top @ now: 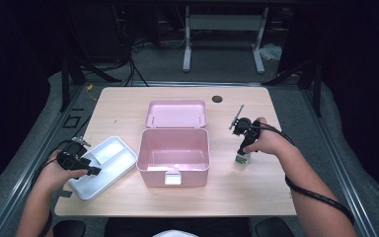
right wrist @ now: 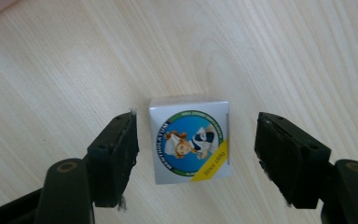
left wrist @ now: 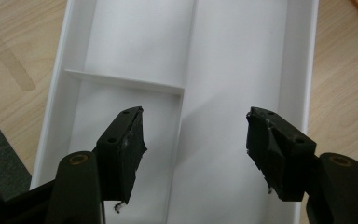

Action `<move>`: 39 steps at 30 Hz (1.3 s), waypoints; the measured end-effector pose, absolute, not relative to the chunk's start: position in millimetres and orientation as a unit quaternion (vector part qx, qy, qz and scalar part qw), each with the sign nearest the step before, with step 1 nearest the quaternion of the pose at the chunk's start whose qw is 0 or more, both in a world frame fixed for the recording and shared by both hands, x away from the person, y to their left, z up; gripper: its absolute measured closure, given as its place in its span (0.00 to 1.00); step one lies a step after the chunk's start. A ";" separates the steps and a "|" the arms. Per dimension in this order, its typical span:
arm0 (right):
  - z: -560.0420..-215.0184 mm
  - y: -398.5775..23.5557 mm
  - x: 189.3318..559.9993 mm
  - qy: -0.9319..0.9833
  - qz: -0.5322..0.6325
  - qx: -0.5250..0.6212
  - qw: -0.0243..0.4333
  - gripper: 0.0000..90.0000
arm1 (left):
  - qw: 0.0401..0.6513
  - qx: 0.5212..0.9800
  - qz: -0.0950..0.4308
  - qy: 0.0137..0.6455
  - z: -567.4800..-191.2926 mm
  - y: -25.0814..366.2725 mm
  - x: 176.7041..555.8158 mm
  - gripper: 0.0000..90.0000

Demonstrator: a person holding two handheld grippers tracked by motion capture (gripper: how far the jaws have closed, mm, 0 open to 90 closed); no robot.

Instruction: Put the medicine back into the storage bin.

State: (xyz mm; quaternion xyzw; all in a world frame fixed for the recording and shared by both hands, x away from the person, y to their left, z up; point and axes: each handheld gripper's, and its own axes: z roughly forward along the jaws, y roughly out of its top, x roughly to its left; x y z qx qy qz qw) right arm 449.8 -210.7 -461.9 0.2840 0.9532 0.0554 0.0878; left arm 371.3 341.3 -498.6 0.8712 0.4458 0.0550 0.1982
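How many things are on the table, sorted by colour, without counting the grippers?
Pink: 1, the open box with its lid up.
White: 2, the divided tray and the small carton standing between the right gripper's open jaws.
Total: 3.

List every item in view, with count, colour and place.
table: one, light wood, centre.
storage box: one, pink, open, mid-table, lid tipped back.
tray: one, white, divided, left of the box.
small carton: one, white with round blue label, right of the box, between open jaws.
dark disc: one, far table edge.
left gripper: black, open, above the tray.
right gripper: black, open, astride the carton.
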 end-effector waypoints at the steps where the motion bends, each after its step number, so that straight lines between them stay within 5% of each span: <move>1: -462.0 -212.1 451.5 0.953 0.049 0.287 0.086 0.33 | 0.198 0.872 0.053 0.444 -498.9 340.8 371.2 0.40; 16: -477.6 -224.1 463.4 0.951 0.052 0.303 0.029 0.36 | 0.201 0.870 0.056 0.446 -500.1 343.8 370.3 0.40; 23: -479.9 -223.8 464.5 0.953 0.061 0.298 0.009 0.50 | 0.199 0.869 0.055 0.449 -501.5 344.5 369.8 0.40; 39: -445.2 -210.5 462.1 0.968 0.053 0.243 0.027 0.51 | 0.198 0.873 0.049 0.443 -505.4 341.6 370.6 0.41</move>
